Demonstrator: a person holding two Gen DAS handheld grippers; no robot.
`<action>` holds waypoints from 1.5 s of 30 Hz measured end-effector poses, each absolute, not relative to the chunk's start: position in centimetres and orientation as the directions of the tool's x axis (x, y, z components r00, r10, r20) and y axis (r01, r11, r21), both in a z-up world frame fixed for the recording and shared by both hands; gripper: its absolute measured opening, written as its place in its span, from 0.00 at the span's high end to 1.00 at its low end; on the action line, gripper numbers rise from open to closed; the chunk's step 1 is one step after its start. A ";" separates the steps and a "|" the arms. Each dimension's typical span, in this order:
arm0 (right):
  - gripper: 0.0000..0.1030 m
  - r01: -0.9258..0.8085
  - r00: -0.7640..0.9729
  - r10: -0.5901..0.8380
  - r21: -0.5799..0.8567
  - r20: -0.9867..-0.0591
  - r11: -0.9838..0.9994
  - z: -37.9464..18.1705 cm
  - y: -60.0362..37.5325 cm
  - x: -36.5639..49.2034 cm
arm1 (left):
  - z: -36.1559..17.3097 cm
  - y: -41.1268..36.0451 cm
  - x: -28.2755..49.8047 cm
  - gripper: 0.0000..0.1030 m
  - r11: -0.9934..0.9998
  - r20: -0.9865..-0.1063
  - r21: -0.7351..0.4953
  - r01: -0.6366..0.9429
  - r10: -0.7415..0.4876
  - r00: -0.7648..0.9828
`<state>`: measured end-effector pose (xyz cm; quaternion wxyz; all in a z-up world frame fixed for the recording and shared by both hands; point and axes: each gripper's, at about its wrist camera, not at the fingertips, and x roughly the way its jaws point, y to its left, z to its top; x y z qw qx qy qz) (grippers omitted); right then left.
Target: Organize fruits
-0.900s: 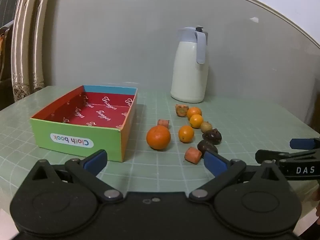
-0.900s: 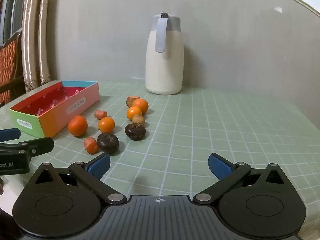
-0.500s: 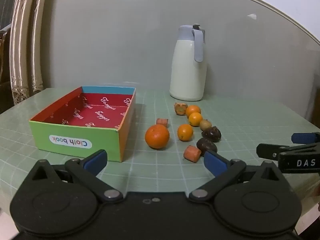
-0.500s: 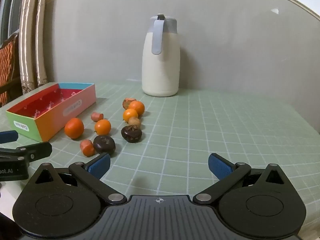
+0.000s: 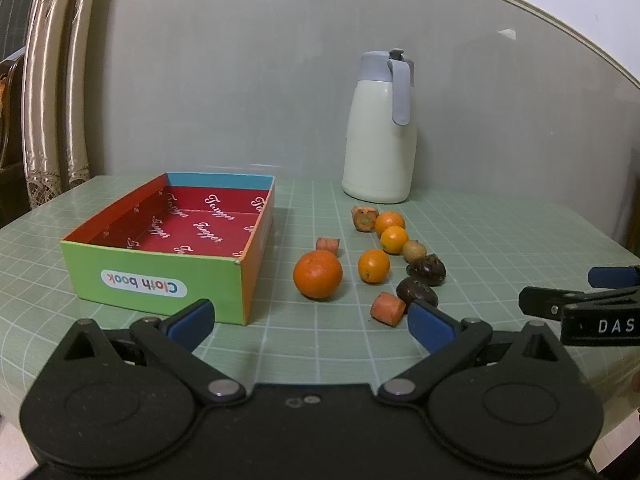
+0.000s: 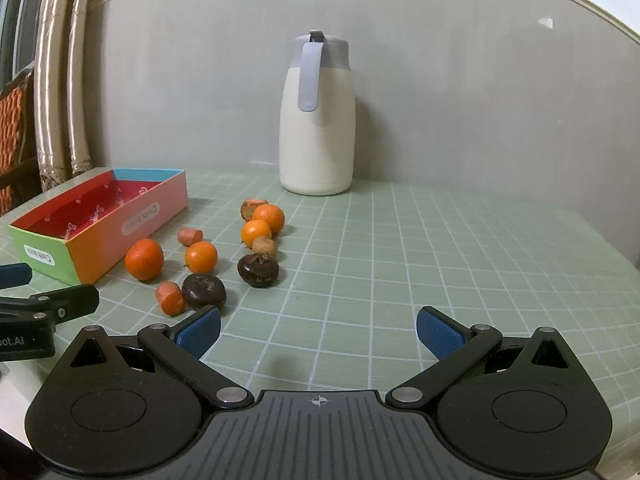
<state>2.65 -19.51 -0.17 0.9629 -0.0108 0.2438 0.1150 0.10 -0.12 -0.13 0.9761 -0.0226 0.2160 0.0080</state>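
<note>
Both the left gripper (image 5: 311,322) and right gripper (image 6: 318,330) gape wide, empty; the left's blue pad partly hides a dark brown wrinkled fruit (image 5: 416,290).

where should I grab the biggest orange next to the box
Grip the large round orange across its widest middle, coming from above with the open left gripper. The colourful cardboard box stands close on one side, the other sides are free.

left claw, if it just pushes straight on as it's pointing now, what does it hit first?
Probably the bare green gridded tabletop: the open left claw tilts downward. Continuing along that line, the large round orange sits almost dead ahead, beside the open colourful cardboard box. Depth is uncertain.
</note>
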 end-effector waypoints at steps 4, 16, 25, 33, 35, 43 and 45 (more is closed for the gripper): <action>0.00 -0.224 0.859 0.209 0.024 -0.468 0.974 0.0 -19.5 2.5 | -0.2 0.0 0.0 0.06 0.999 -0.421 -0.041 -0.024 0.004 0.907; 0.00 -0.215 0.863 0.198 0.016 -0.464 0.976 0.0 -19.6 2.4 | -0.1 0.2 0.0 0.06 0.999 -0.419 -0.044 -0.027 0.006 0.908; 0.00 -0.213 0.864 0.197 0.019 -0.463 0.977 0.0 -19.8 2.4 | -0.1 0.3 0.0 0.06 0.999 -0.419 -0.043 -0.028 0.007 0.908; 0.00 -0.208 0.865 0.194 0.022 -0.463 0.978 0.0 -19.8 2.5 | -0.1 0.3 0.0 0.06 0.999 -0.420 -0.040 -0.026 0.007 0.907; 0.00 -0.207 0.865 0.195 0.023 -0.463 0.978 0.0 -19.9 2.5 | -0.1 0.4 0.0 0.06 0.999 -0.420 -0.039 -0.027 0.008 0.907; 0.00 -0.209 0.866 0.194 0.019 -0.460 0.978 0.0 -19.9 2.5 | -0.2 0.5 0.0 0.06 0.999 -0.423 -0.044 -0.025 0.004 0.906; 0.00 -0.209 0.866 0.194 0.018 -0.461 0.978 0.0 -19.9 2.4 | -0.2 0.5 0.1 0.06 0.999 -0.424 -0.044 -0.024 0.003 0.906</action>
